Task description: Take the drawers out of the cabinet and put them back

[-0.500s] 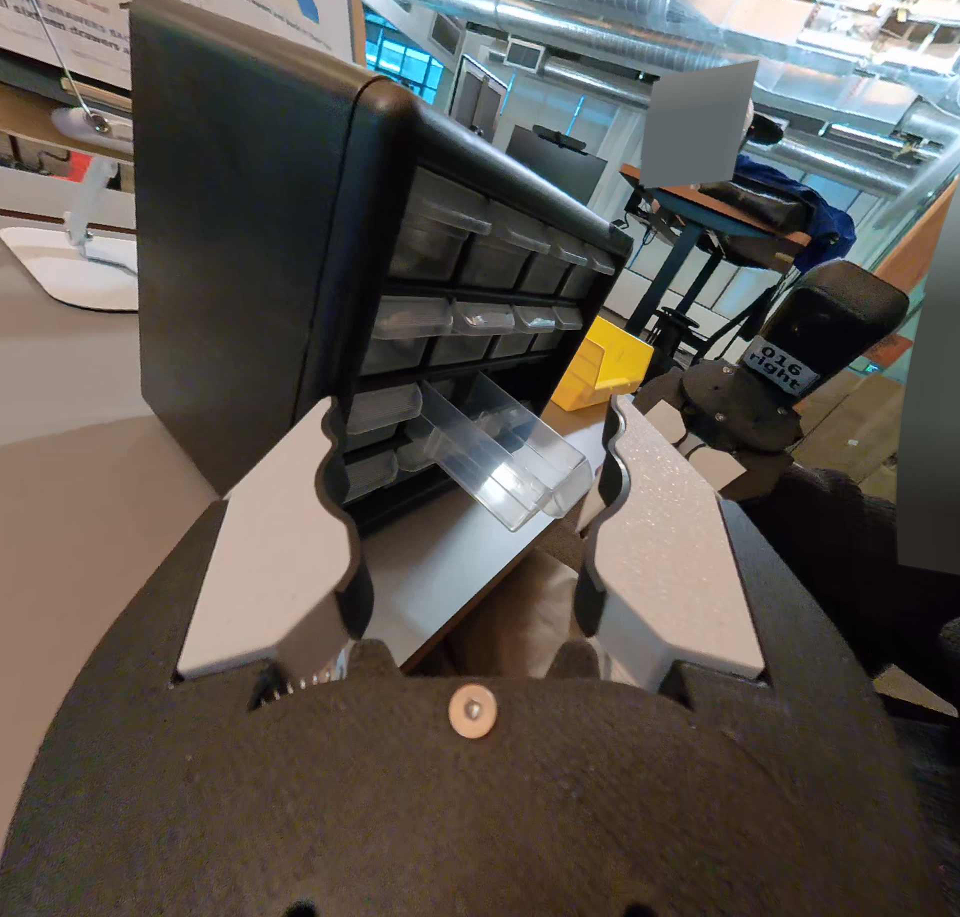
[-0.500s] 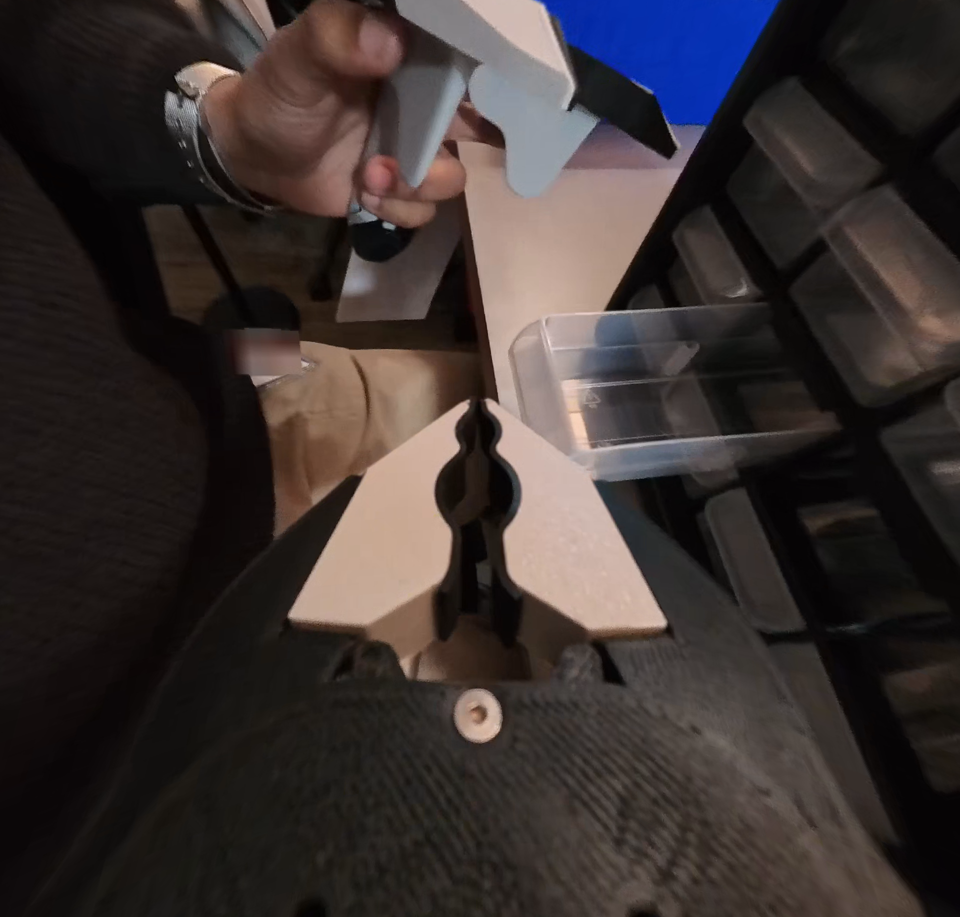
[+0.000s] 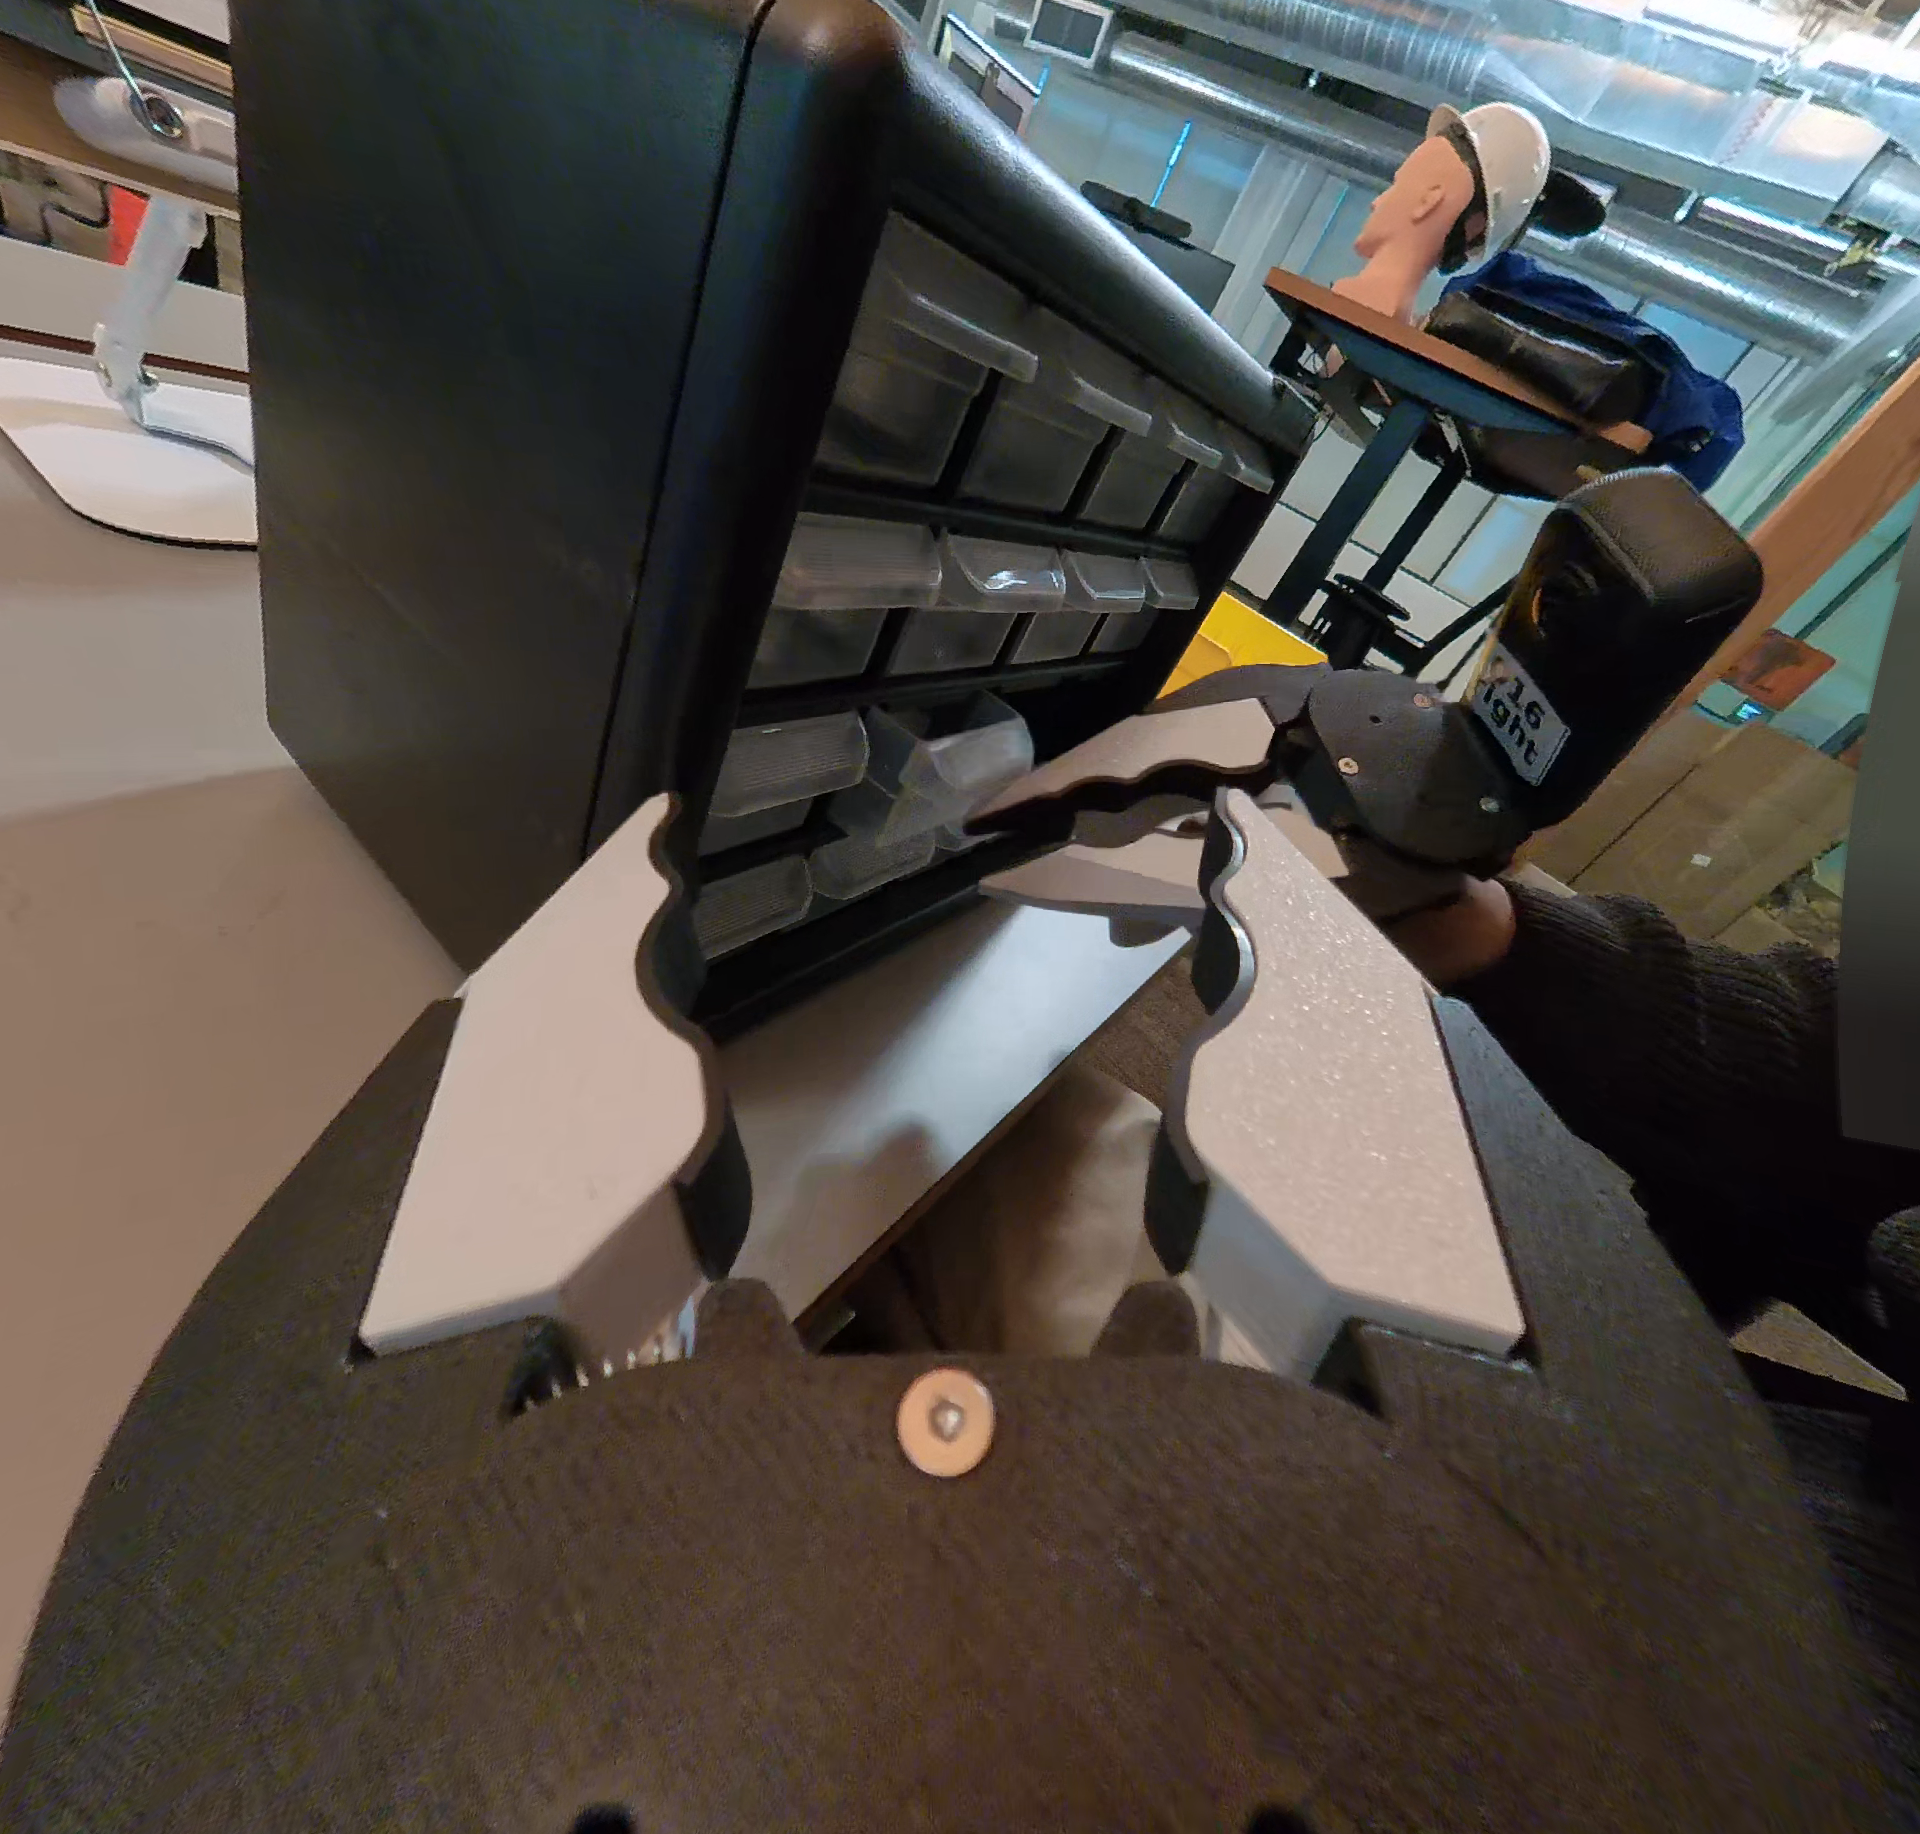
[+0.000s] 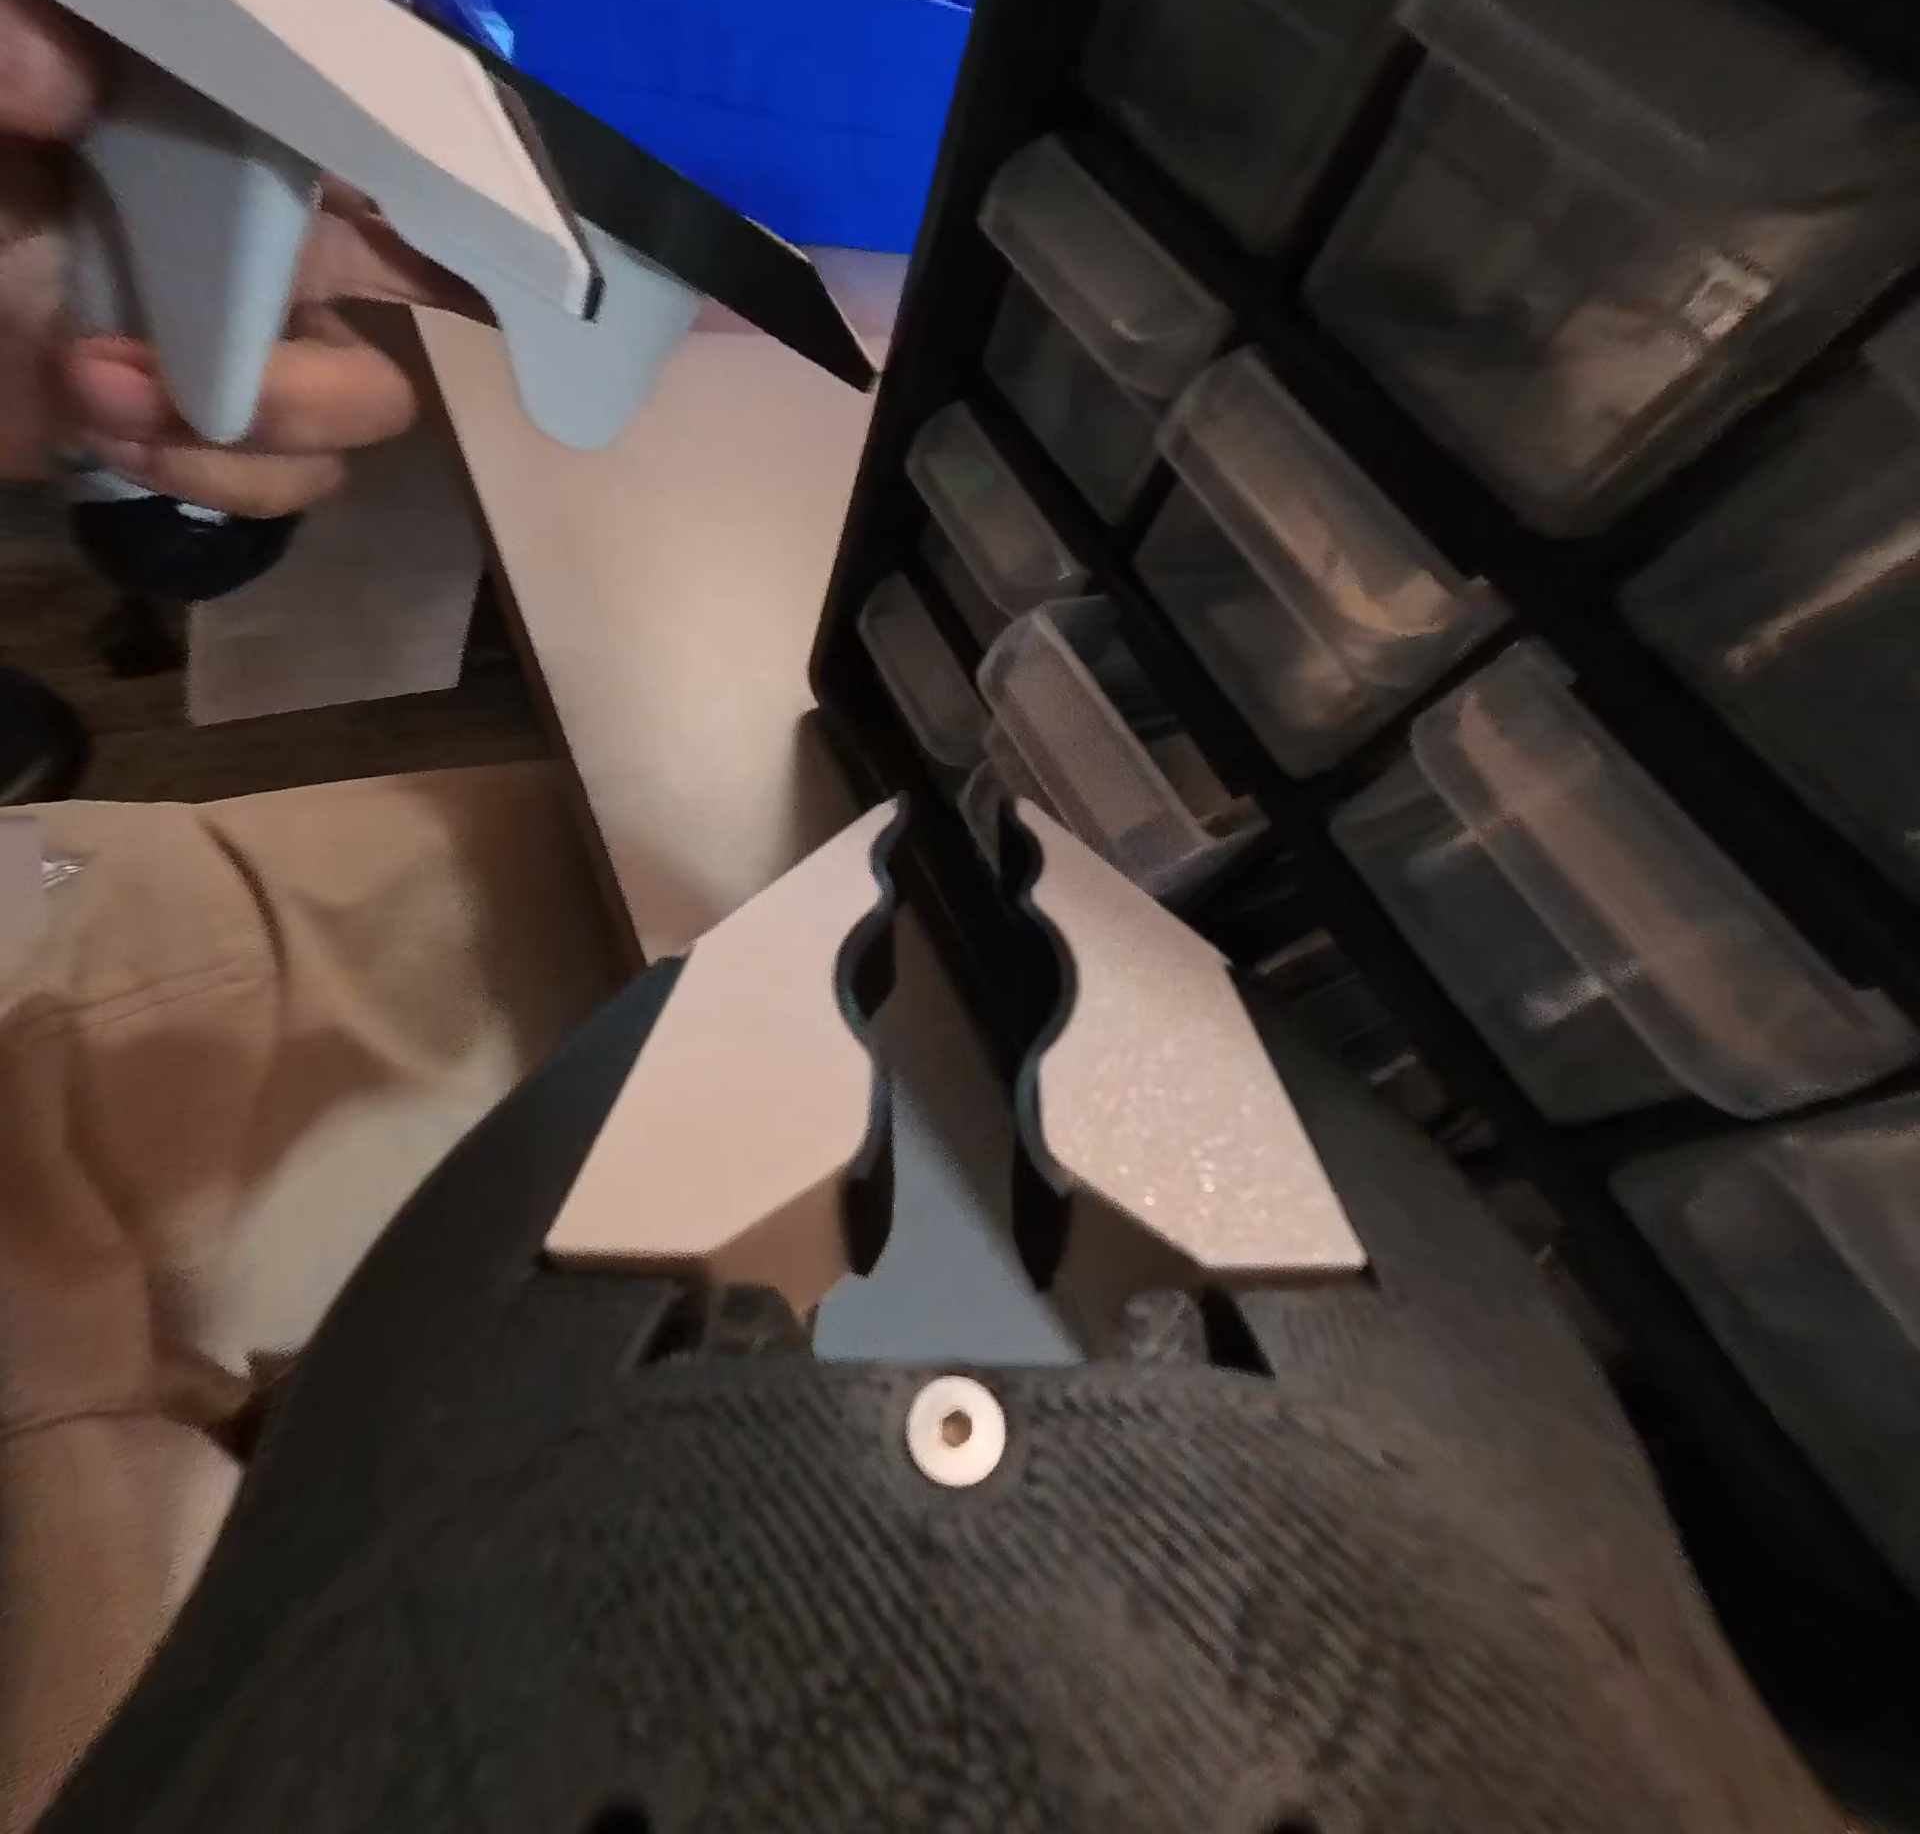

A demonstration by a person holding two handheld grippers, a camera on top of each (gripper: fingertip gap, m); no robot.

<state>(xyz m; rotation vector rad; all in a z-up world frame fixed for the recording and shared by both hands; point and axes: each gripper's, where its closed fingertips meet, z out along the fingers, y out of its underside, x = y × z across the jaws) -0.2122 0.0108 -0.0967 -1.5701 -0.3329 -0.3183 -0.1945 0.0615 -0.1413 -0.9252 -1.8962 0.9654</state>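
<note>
1. Item: clear, rectangular plastic drawer [image 4: 1091,745] with a lipped front. It sits in the third row of the cabinet, second column from the outer edge, pushed most of the way in; its front stands slightly proud of its neighbours and slightly askew. Contents cannot be made out.
2. Housing: black plastic multi-drawer cabinet [image 3: 499,382], upright near the table edge. It fills the 10 to 1 o'clock part of the left wrist view. The other translucent drawers appear seated in their slots.
3. Step in hand (judged): the putting-back stage, this drawer nearly home.
4. Right gripper [image 4: 956,818], grey fingers on a black body: jaws narrowly parted, holding nothing. Its tips lie at the drawer's front, at 12 o'clock in its own view; actual contact cannot be confirmed.
5. Next move (judged): a short straight push along the slot, tips on the drawer face, the drawer kept level so it does not bind.
6. Left gripper [image 3: 935,880]: jaws wide apart, empty, held off the cabinet's near corner, well clear of the drawer.
7. Support: pale beige flat tabletop [image 3: 156,849], at 9 o'clock in the left wrist view.
8. Surroundings: blue plastic bin [image 4: 727,49] beyond the cabinet, at 11 o'clock in the right wrist view; yellow bin [image 3: 1236,641] behind the right gripper.
</note>
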